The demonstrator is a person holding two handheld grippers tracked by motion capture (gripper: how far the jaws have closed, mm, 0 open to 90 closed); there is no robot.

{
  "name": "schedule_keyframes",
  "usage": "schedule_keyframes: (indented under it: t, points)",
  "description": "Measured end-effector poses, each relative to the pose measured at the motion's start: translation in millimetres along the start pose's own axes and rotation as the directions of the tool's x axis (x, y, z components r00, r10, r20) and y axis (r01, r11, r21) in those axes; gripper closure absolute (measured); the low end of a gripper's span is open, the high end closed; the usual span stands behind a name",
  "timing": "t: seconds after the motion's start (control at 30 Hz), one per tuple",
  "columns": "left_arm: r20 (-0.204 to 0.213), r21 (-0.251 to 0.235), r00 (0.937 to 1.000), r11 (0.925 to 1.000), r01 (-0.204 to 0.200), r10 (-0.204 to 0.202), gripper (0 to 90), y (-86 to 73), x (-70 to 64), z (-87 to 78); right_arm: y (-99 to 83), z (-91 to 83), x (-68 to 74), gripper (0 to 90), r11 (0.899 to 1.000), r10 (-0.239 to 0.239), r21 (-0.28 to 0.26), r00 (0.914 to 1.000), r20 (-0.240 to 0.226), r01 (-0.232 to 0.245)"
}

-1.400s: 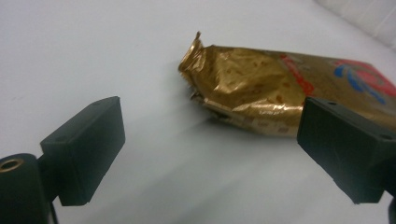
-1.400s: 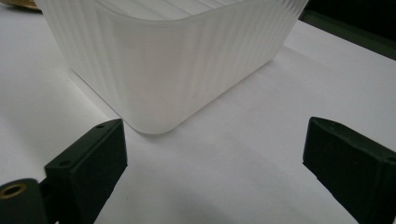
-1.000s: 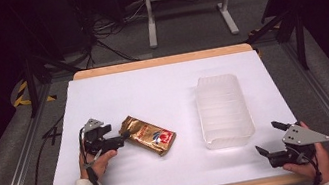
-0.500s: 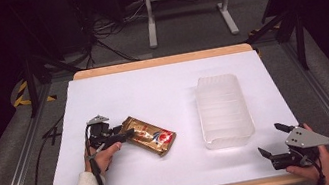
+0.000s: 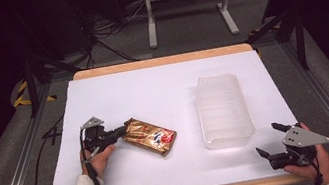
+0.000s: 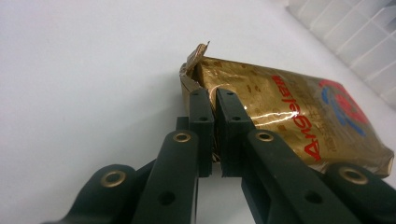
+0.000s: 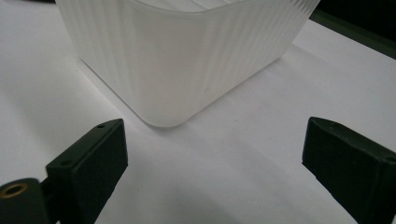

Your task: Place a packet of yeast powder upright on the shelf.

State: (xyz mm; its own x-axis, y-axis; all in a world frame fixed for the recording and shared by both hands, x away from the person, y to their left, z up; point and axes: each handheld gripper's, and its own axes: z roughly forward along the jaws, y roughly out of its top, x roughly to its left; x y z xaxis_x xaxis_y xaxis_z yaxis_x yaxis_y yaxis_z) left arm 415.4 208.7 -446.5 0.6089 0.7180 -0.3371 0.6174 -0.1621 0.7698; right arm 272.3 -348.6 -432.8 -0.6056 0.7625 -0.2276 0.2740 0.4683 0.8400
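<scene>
1. right gripper (image 7: pixel 215 158): jaws spread wide, nothing between them; both hover over the white table (image 7: pixel 243 177)
2. translucent ribbed bin (image 7: pixel 182 56): stands on the table, rounded corner facing the camera; near the jaws, apart from both

The gold packet (image 6: pixel 289 107) has red letters that look like "Angel". More red letters sit above them, too blurry to read.

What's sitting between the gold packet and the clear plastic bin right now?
Nothing: in the high view, only bare white table separates the gold packet from the clear plastic bin. The left gripper is at the packet's far end.
</scene>
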Motion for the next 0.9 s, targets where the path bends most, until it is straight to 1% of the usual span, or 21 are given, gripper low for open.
schedule_keyframes:
  t: [0.03,0.07,0.1,0.17,0.2,0.23,0.3,0.33,0.37,0.4,0.43,0.47,0.53,0.6,0.67,0.7,0.77,0.8,0.83,0.87,0.9]
  points:
    - [-0.012,-0.034,0.9997,0.9992,-0.021,0.021,86.2,2.1,-4.7,-3.3,-0.5,-0.6,-0.6,7.4,1.000,0.002,-0.003,1.0000,0.003,-0.002]
    - [-0.012,-0.034,0.9997,0.9992,-0.021,0.021,86.3,2.1,-4.7,-3.3,-0.7,-1.4,-1.1,7.4,1.000,0.006,-0.005,1.0000,0.006,-0.006]
    - [-0.016,-0.055,0.9991,0.9977,-0.040,0.039,86.5,5.1,-7.3,-5.6,-1.0,-2.0,-1.4,7.4,1.000,0.009,-0.004,1.0000,0.005,-0.009]
    - [-0.012,-0.085,0.9990,0.9954,-0.043,0.042,86.7,7.8,-11.7,-8.6,-1.4,-3.0,-1.3,7.4,1.000,0.010,-0.004,0.9999,0.011,-0.010]
    - [-0.014,-0.098,0.9983,0.9935,-0.058,0.057,86.8,9.5,-13.6,-10.1,-1.6,-3.4,-0.9,7.5,1.000,0.011,-0.004,0.9999,0.011,-0.011]
    - [0.000,-0.120,0.9976,0.9904,-0.069,0.069,86.8,11.1,-16.1,-12.6,-1.8,-3.7,-0.6,7.4,1.000,0.009,-0.003,0.9999,0.012,-0.009]
    - [0.005,-0.143,0.9961,0.9860,-0.086,0.088,86.9,14.1,-20.6,-15.4,-2.1,-4.7,0.0,7.4,1.000,0.008,-0.003,0.9999,0.013,-0.007]
    - [0.017,-0.167,0.9954,0.9818,-0.091,0.095,87.0,16.7,-24.2,-17.3,-2.3,-5.4,0.3,7.4,1.000,0.006,-0.004,0.9999,0.014,-0.006]
    - [0.015,-0.173,0.9942,0.9795,-0.102,0.107,87.0,18.9,-26.2,-18.8,-2.4,-6.4,0.6,7.4,1.000,0.003,-0.005,0.9998,0.018,-0.003]
    - [0.015,-0.173,0.9942,0.9795,-0.102,0.107,87.0,18.9,-26.2,-18.8,-2.4,-6.4,0.6,7.4,1.000,0.003,-0.005,0.9998,0.018,-0.003]
    - [0.028,-0.203,0.9920,0.9723,-0.115,0.123,87.1,24.0,-33.3,-21.4,-1.7,-7.6,0.8,7.4,1.000,0.007,-0.011,0.9998,0.021,-0.006]
    - [0.031,-0.217,0.9912,0.9689,-0.119,0.128,87.1,26.2,-37.1,-22.9,-1.2,-7.4,0.8,7.4,1.000,0.007,-0.012,0.9997,0.022,-0.007]
    - [0.007,-0.234,0.9894,0.9623,-0.139,0.145,87.2,30.7,-47.2,-25.6,1.1,-5.0,1.1,7.4,1.000,0.005,-0.013,0.9997,0.026,-0.005]
    - [-0.001,-0.259,0.9887,0.9549,-0.145,0.150,87.3,33.1,-55.6,-28.5,3.1,-1.3,1.3,7.3,1.000,-0.002,-0.015,0.9998,0.019,0.002]
    - [0.014,-0.270,0.9864,0.9505,-0.154,0.164,87.4,35.6,-61.7,-31.6,3.8,1.7,1.2,7.3,1.000,-0.001,-0.011,0.9999,0.013,0.001]
    - [0.012,-0.283,0.9848,0.9453,-0.163,0.173,87.4,36.7,-64.7,-33.0,3.9,2.4,1.2,7.3,1.000,-0.008,-0.011,0.9999,0.007,0.008]
    - [0.024,-0.290,0.9821,0.9415,-0.172,0.187,87.5,39.8,-70.0,-33.2,3.1,2.0,0.9,7.3,1.000,-0.010,-0.013,0.9999,0.004,0.010]
    - [0.024,-0.288,0.9811,0.9410,-0.177,0.192,87.6,41.1,-73.7,-32.1,2.3,1.2,0.4,7.3,1.000,-0.005,-0.015,1.0000,0.004,0.005]
    - [0.031,-0.287,0.9793,0.9403,-0.183,0.200,87.7,42.2,-75.4,-30.4,1.5,0.1,-0.2,7.3,1.000,0.001,-0.016,1.0000,0.006,-0.001]
    - [0.033,-0.283,0.9763,0.9387,-0.196,0.214,87.7,44.0,-77.6,-28.3,1.2,-0.7,-0.5,7.3,1.000,0.004,-0.016,1.0000,0.008,-0.003]
    - [0.036,-0.292,0.9749,0.9353,-0.200,0.220,87.8,45.3,-79.4,-26.9,1.0,-1.7,-0.7,7.3,1.000,0.004,-0.019,0.9999,0.012,-0.004]
